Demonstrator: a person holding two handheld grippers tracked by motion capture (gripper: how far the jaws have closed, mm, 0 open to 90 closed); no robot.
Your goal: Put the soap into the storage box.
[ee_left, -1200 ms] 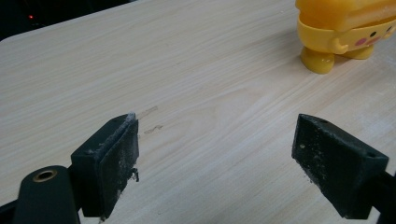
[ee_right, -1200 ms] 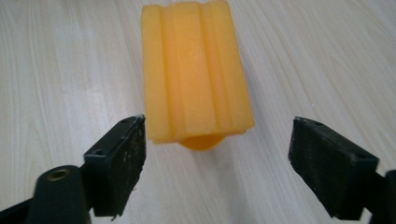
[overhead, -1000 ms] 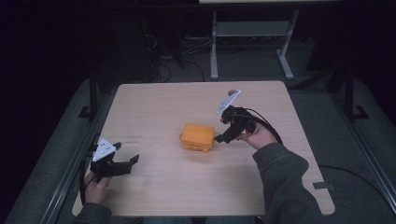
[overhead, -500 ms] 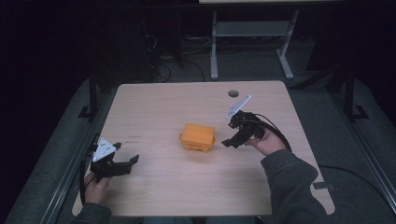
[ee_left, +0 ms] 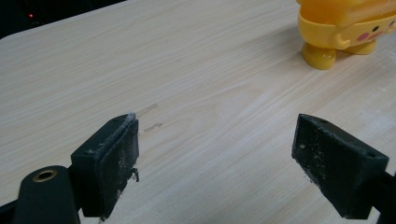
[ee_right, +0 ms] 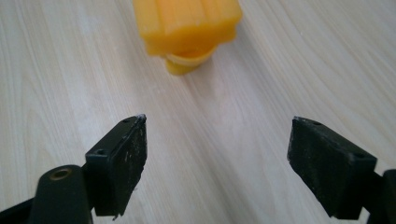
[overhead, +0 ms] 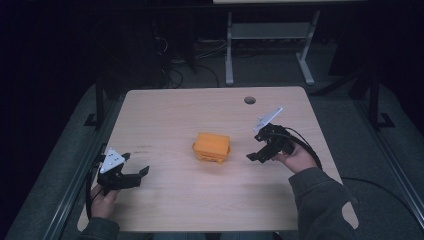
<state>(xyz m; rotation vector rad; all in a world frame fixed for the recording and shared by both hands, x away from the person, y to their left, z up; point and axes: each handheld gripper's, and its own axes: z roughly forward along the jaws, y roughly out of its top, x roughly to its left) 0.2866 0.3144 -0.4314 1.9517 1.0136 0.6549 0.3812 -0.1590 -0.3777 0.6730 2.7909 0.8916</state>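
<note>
Now my right gripper sits near the yellow toy mid-table, jaws wide apart; my left gripper too. If I come crooked, I might knock it over.

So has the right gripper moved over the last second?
Yes. The right gripper has pulled back from the orange toy, drifting toward the table's right edge and the person. Its jaws stand open.
</note>
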